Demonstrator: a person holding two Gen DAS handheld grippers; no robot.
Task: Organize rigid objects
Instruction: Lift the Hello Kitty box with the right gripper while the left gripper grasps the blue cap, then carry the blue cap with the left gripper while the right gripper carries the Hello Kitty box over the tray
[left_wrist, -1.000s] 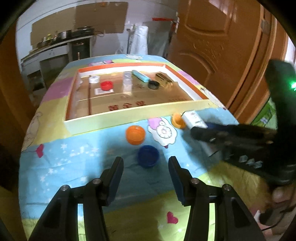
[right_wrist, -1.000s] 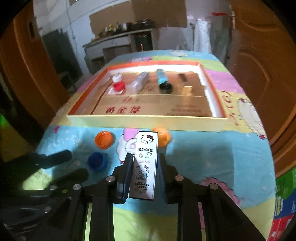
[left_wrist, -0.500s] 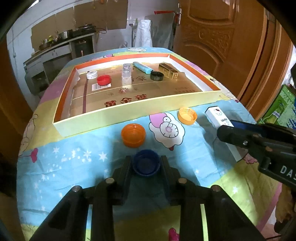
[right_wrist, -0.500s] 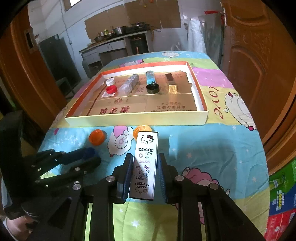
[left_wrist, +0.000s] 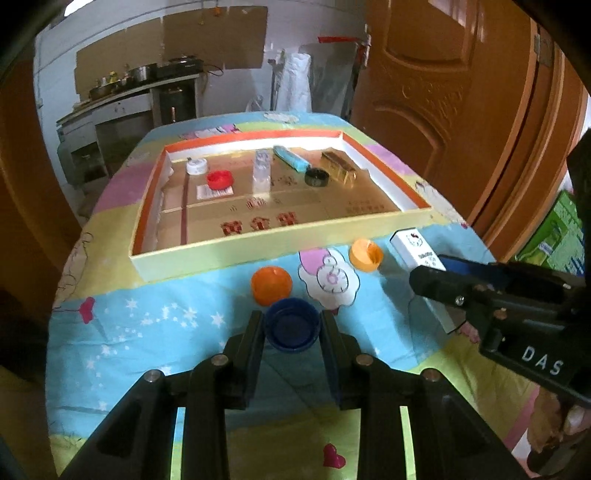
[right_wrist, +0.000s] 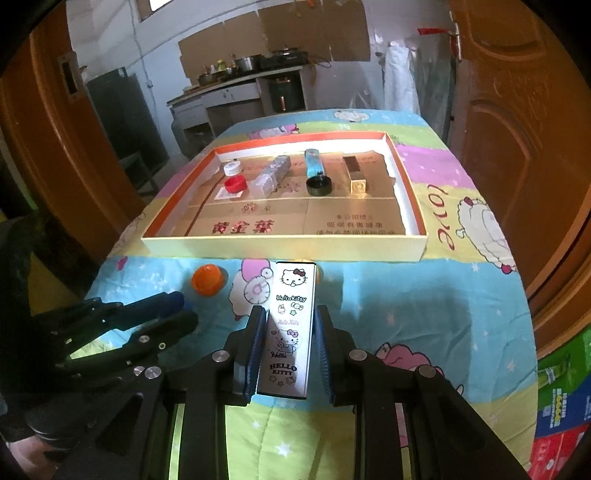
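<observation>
Kitchen-ish room, cartoon cloth (left_wrist: 147, 321) on the table, big tray (left_wrist: 280, 251) half filled already. Right gripper (right_wrist: 290, 343) is clamped on the white box (right_wrist: 290, 325), left gripper (left_wrist: 291, 332) pinching the blue cap (left_wrist: 291, 326). Both look picked, so next is probably a lift over the tray wall.

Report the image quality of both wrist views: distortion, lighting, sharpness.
Left wrist view: strong fisheye bowing and dark corner vignette; the tray print looks smeared, while the blue cap is fairly crisp. Right wrist view: same bowing, with the Hello Kitty box lettering sharp; the left edge is in deep shadow.
</observation>
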